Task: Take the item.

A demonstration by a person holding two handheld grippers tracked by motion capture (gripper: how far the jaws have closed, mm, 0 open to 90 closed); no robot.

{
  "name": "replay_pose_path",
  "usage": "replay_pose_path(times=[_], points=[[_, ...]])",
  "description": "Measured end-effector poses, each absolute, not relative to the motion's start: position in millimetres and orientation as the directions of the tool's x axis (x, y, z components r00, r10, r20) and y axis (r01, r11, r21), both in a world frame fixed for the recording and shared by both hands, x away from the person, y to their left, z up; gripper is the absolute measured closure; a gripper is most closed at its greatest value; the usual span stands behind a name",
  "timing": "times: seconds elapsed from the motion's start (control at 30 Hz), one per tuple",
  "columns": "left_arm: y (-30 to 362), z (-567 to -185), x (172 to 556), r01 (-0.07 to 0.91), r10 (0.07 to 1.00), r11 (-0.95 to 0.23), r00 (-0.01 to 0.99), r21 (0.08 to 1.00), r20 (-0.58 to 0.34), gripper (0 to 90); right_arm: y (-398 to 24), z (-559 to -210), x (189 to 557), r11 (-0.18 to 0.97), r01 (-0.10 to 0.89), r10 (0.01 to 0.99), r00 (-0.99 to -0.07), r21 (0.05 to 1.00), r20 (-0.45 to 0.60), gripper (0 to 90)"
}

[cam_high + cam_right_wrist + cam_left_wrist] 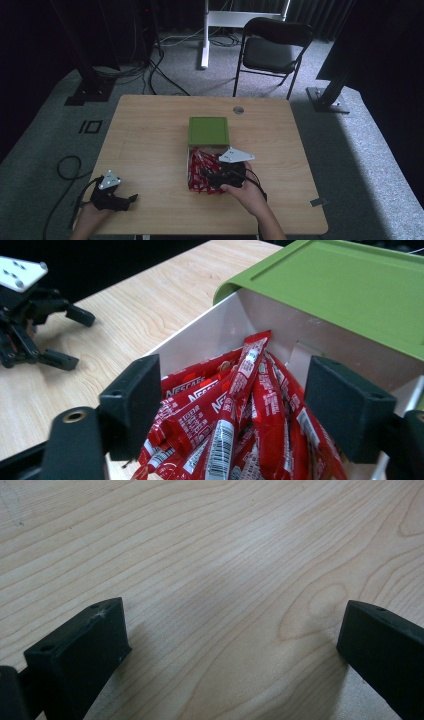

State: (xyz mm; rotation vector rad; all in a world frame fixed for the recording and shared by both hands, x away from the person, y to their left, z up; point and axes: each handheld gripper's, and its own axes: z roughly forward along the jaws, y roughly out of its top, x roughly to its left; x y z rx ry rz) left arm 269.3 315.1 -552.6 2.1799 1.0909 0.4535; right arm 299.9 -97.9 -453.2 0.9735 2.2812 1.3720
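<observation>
Item: white box (200,347) of red Nescafé sachets (250,405), mid-table, green lid (208,130) slid toward the far edge. Right gripper (235,405) spread wide over the sachets, gripping nothing. Left gripper (112,192) parked agape on bare wood at the near-left corner. Risk: pinching several slippery sachets at once, or nudging the box wall. Free room left and near

My left gripper (131,198) sits low at the near left, jaws spread wide, my left hand (92,212) behind it. My right gripper (204,176) reaches forward and left, jaws parted wide too, my right hand (245,192) gripping its rear.
</observation>
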Motion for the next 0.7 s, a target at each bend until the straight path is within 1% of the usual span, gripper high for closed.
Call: replay_pose_path(times=[0.03,0.27,0.33,0.4,0.43,0.47,0.53,0.57,0.63,0.7], points=[[315.1,-552.7,269.3,0.580,0.805,-0.442,0.594,0.685,0.017,0.8,-96.8,-453.7,299.8,0.311,0.396,0.686,-0.723,0.864,0.084,24.8],[315.0,-552.7,269.2,0.580,0.805,-0.441,0.593,0.685,0.016,0.8,-89.1,-461.4,299.7,0.335,0.413,0.716,-0.696,0.847,0.056,42.1],[315.0,-552.7,269.2,0.581,0.806,-0.440,0.592,0.685,0.016,0.8,-87.6,-463.4,299.5,0.346,0.423,0.718,-0.694,0.837,0.053,45.0],[315.0,-552.7,269.2,0.581,0.806,-0.440,0.592,0.685,0.015,0.8,-85.4,-465.5,299.1,0.364,0.416,0.730,-0.683,0.834,0.022,46.3],[315.0,-552.7,269.2,0.580,0.805,-0.440,0.593,0.685,0.015,0.8,-84.7,-465.9,299.0,0.363,0.416,0.730,-0.683,0.834,0.022,47.8],[315.0,-552.7,269.2,0.580,0.806,-0.440,0.592,0.685,0.015,0.8,-84.2,-466.3,299.0,0.370,0.412,0.733,-0.680,0.833,0.011,51.2],[315.0,-552.7,269.2,0.581,0.805,-0.440,0.593,0.685,0.015,0.8,-82.8,-467.2,298.7,0.389,0.402,0.742,-0.670,0.829,-0.023,53.9],[315.0,-552.7,269.2,0.581,0.805,-0.440,0.592,0.685,0.015,0.8,-82.7,-467.6,299.0,0.381,0.415,0.745,-0.667,0.827,-0.009,55.1],[315.0,-552.7,269.3,0.580,0.805,-0.441,0.593,0.685,0.016,0.8,-81.4,-468.1,299.4,0.388,0.419,0.753,-0.658,0.821,-0.020,55.6],[315.0,-552.7,269.2,0.580,0.805,-0.440,0.593,0.685,0.015,0.8,-79.3,-469.8,300.4,0.387,0.425,0.740,-0.672,0.818,-0.001,56.1]])
